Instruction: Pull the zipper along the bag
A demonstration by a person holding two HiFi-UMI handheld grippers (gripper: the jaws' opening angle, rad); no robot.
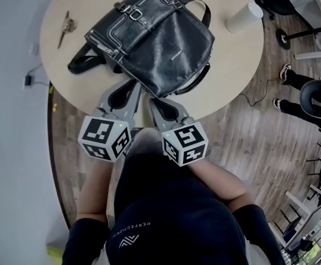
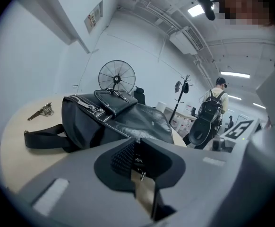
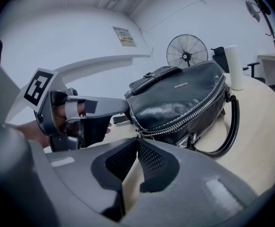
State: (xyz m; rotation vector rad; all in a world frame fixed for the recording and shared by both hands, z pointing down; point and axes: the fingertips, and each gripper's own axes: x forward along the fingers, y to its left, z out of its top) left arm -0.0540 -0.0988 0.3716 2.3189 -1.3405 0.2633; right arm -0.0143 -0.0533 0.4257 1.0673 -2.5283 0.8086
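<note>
A black leather bag (image 1: 160, 43) lies on the round table (image 1: 235, 84), its near corner pointing at me. Both grippers meet at that corner. My left gripper (image 1: 140, 88) has its jaws closed on the small metal zipper pull (image 2: 138, 163), which shows between the pads in the left gripper view, with the bag (image 2: 123, 122) just beyond. My right gripper (image 1: 151, 99) is shut, and its tips (image 3: 137, 138) pinch the bag's corner where the silver zipper (image 3: 194, 112) ends. The zipper runs away along the bag's side towards a looped handle (image 3: 227, 131).
A bunch of keys (image 1: 65, 27) lies at the table's far left and a white cup (image 1: 244, 17) stands at its far right. A standing fan (image 2: 116, 77) is behind the table. Someone with a backpack (image 2: 213, 108) stands off to the right, and shoes (image 1: 284, 70) show on the wooden floor.
</note>
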